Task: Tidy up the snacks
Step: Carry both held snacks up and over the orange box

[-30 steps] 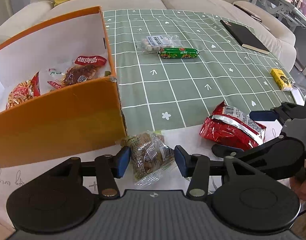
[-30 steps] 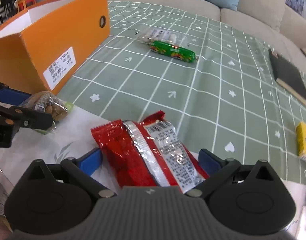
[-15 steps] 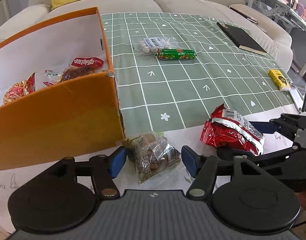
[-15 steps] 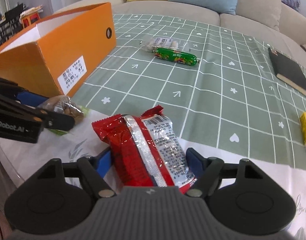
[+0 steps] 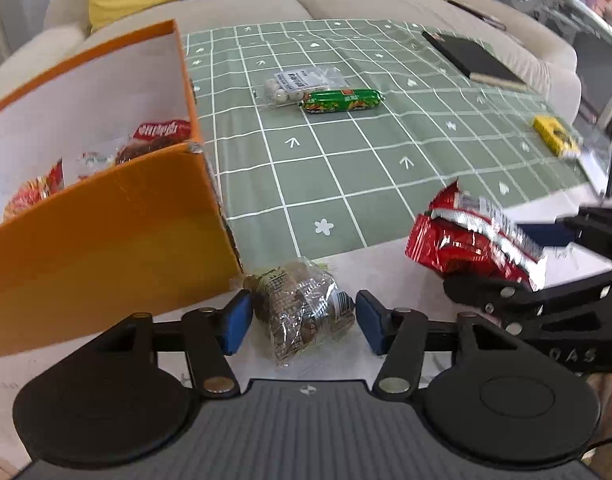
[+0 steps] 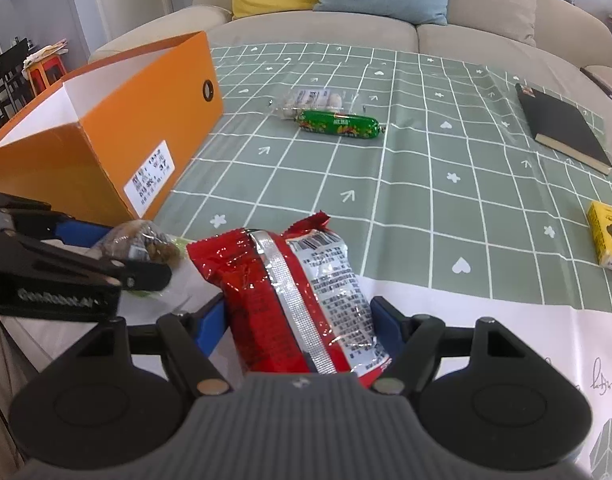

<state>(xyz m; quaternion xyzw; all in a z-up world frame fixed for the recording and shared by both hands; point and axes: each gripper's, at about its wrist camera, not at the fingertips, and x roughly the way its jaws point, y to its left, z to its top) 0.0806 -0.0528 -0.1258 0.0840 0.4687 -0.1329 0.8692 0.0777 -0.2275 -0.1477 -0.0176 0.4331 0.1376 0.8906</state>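
Right hand-held gripper (image 6: 298, 330) clamping red packet (image 6: 294, 292) (lifted)

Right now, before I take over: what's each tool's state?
Left tool: just been closing around the nut packet; grip cannot be told.
Right tool: just closed on the red snack bag, holding it.

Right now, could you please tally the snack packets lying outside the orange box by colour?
Red: 1, the red packet between the right tongs.
Clear with brown nuts: 1, the nut packet between the left tongs.
Green: 1, the green sausage.
Clear with pale balls: 1, the clear bag.
Yellow: 1, the yellow pack.
Total: 5
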